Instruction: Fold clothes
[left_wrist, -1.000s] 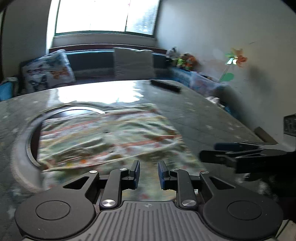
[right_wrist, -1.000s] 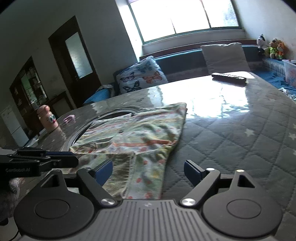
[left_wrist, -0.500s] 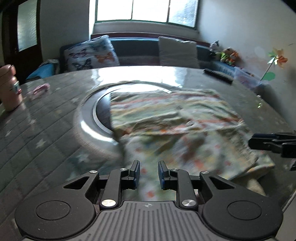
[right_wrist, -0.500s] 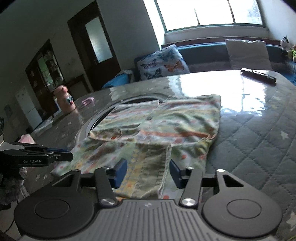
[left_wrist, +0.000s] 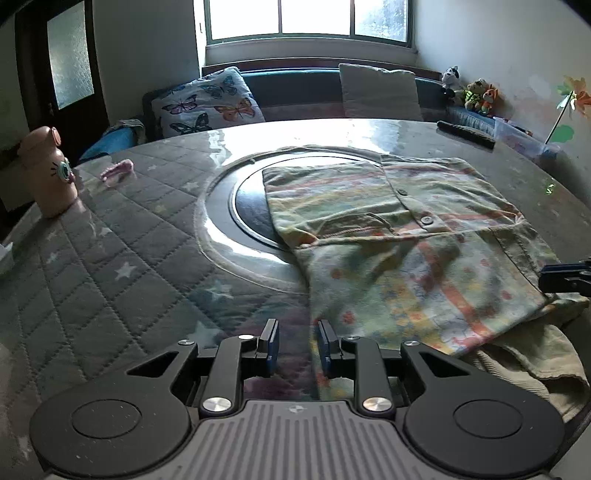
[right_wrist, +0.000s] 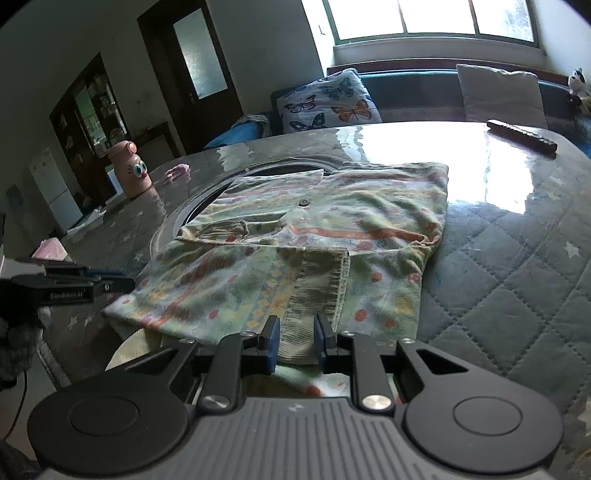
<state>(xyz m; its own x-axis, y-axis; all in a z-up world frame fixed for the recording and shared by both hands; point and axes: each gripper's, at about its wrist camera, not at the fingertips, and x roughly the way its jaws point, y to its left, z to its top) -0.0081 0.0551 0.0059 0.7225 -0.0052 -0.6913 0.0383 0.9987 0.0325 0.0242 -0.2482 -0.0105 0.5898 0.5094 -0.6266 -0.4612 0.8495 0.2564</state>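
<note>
1. On the quilted table (left_wrist: 122, 236), the patterned button shirt (left_wrist: 399, 236) lies partly folded, its far part over the round glass inset (left_wrist: 247, 206), its near hem at the table's near edge.
2. Right hand-held gripper (right_wrist: 295, 341): jaws have just been closing; the ribbed cuff of the folded-in sleeve (right_wrist: 317, 295) sits between the pads. Whether they actually press on it I cannot tell.
3. Left hand-held gripper (left_wrist: 296, 345): jaws narrowly apart, nothing pinched. The shirt's left edge runs just under its right finger; bare table shows in the gap.
4. Each gripper shows at the side of the other's view, both at the shirt's near corners.
5. Open room: bare quilt left of the shirt up to the pink bottle (left_wrist: 48, 170); right and far side bare up to the remote control (right_wrist: 521, 136).
</note>
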